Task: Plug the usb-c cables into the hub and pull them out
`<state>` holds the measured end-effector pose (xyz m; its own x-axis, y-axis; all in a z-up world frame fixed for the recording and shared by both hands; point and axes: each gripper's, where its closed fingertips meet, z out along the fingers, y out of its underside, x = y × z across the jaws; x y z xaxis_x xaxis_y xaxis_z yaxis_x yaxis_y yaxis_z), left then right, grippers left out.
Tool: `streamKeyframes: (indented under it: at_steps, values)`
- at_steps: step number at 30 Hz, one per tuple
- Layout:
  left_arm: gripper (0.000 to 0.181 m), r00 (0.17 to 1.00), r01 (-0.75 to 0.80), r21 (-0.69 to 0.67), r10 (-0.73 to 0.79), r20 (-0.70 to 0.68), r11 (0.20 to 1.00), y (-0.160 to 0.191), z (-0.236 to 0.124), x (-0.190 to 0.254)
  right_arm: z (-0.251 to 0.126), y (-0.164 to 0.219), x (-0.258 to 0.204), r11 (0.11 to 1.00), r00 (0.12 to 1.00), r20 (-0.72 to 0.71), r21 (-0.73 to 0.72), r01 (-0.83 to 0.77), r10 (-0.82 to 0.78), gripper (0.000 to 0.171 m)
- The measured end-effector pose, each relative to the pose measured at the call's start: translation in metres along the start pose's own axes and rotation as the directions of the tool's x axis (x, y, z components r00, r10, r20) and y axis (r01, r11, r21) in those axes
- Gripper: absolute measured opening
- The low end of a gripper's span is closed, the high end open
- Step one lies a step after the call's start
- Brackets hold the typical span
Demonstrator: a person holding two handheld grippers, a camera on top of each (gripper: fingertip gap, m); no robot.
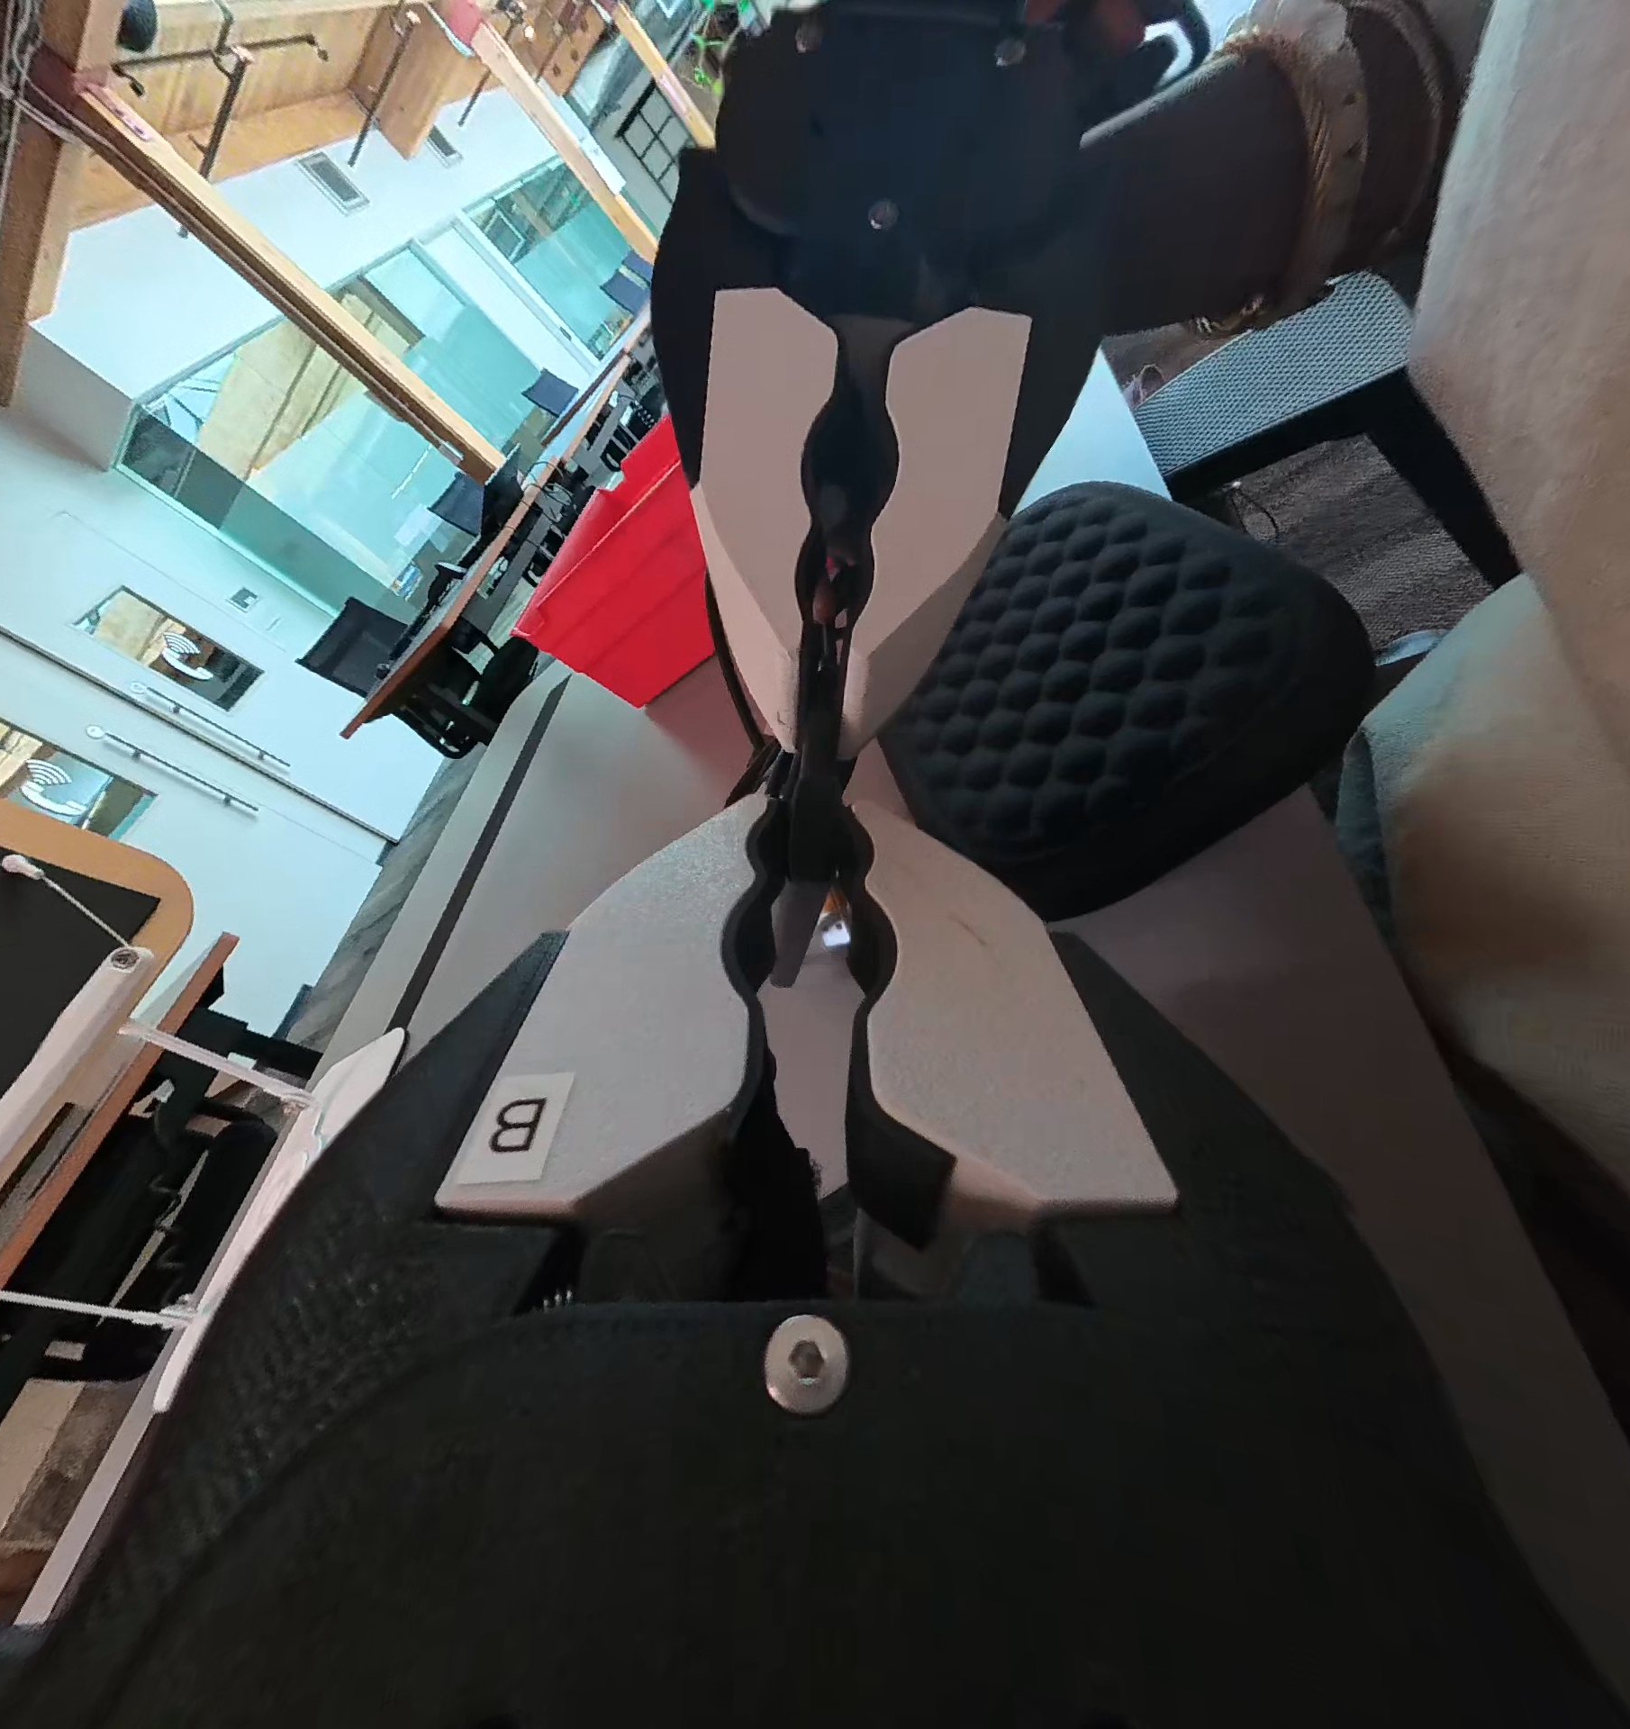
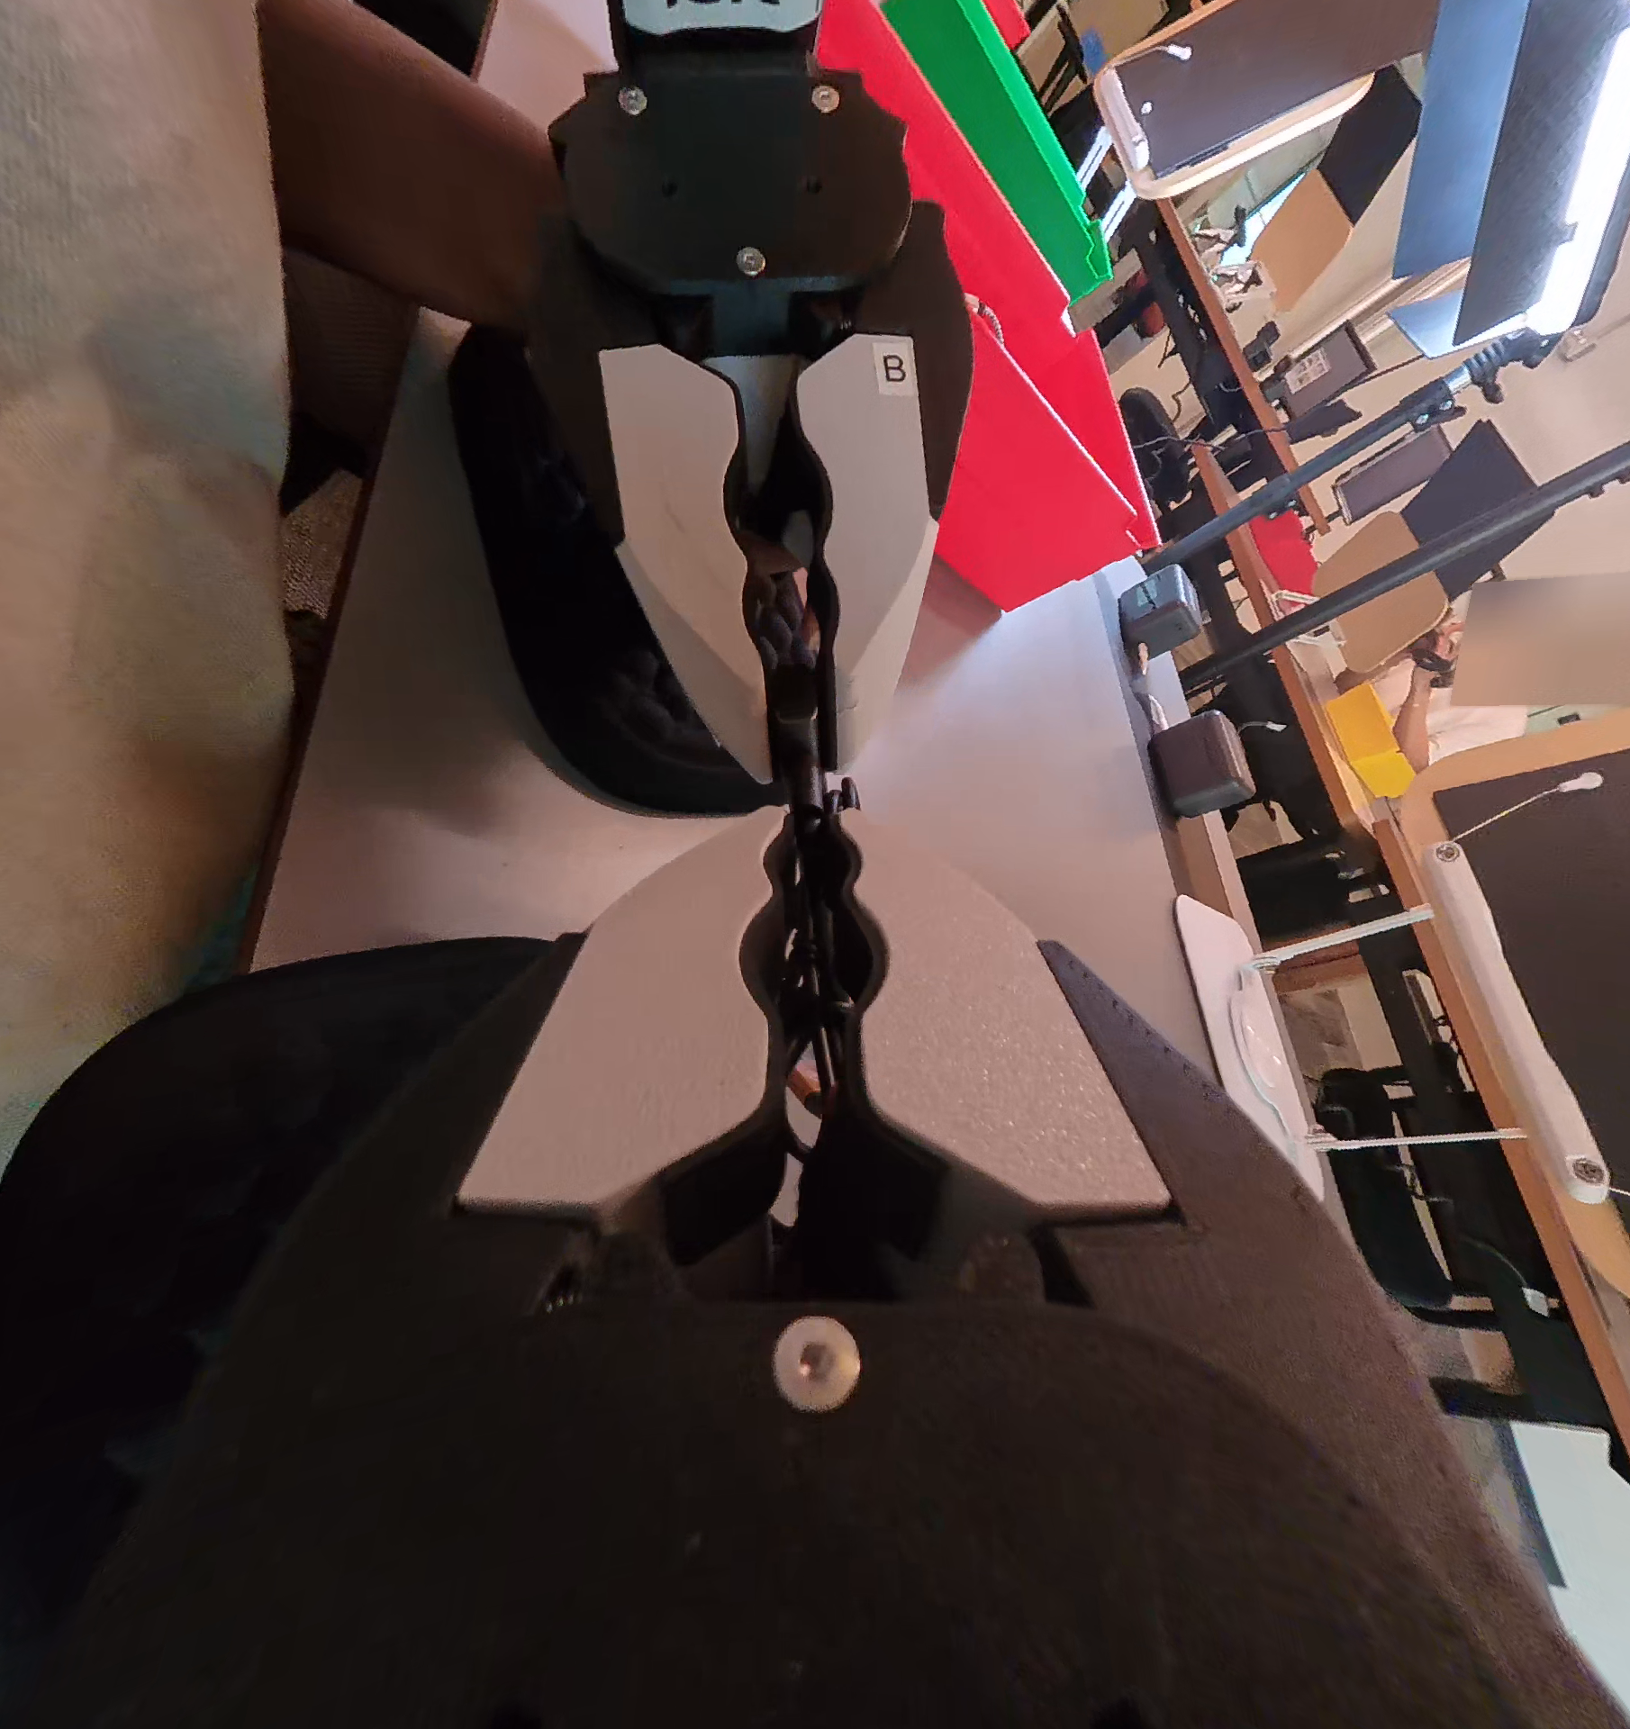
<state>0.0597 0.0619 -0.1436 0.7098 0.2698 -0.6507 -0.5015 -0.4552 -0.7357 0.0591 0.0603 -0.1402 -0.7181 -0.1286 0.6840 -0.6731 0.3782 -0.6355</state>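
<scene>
Both grippers hover tip to tip above the grey table. My left gripper is shut on a thin grey hub, seen edge-on between its fingers; the hub also shows in the right wrist view. My right gripper is shut on a bundle of black usb-c cables. A black plug bridges the small gap between the two sets of fingertips. Whether it is fully seated in the hub is hidden. The right gripper faces me in the left wrist view, and the left gripper faces me in the right wrist view.
A black quilted pad lies on the table beside the grippers. Red bins and a green bin stand at the table's far side. Two small dark boxes sit near the table edge. A person's cream-clothed body is close by. Both grippers' tips are close together, under 4 cm apart.
</scene>
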Motion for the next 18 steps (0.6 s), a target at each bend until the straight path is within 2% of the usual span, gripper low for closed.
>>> streamKeyframes:
  at_steps: [3,6,12,18]
  values:
    - [0.012,1.0,0.018,0.0,-0.018,-0.016,1.0,-0.001,0.006,0.007,-0.001,0.003,-0.005,1.0,1.0,0.01,-0.015,-0.013,0.013,0.005]
    - [0.012,1.0,0.02,-0.006,-0.02,-0.019,1.0,-0.003,0.01,0.01,0.0,0.003,-0.005,0.998,0.999,-0.022,-0.049,0.04,-0.042,0.014]
    - [0.012,1.0,0.009,-0.011,-0.009,-0.02,1.0,-0.006,0.018,0.015,0.005,0.002,-0.008,0.994,0.996,-0.022,-0.077,0.081,-0.083,0.005]
    - [0.012,0.997,0.068,0.05,-0.067,-0.036,0.996,-0.014,0.013,0.015,0.004,-0.008,-0.006,0.999,1.0,-0.024,0.029,0.014,-0.013,0.004]
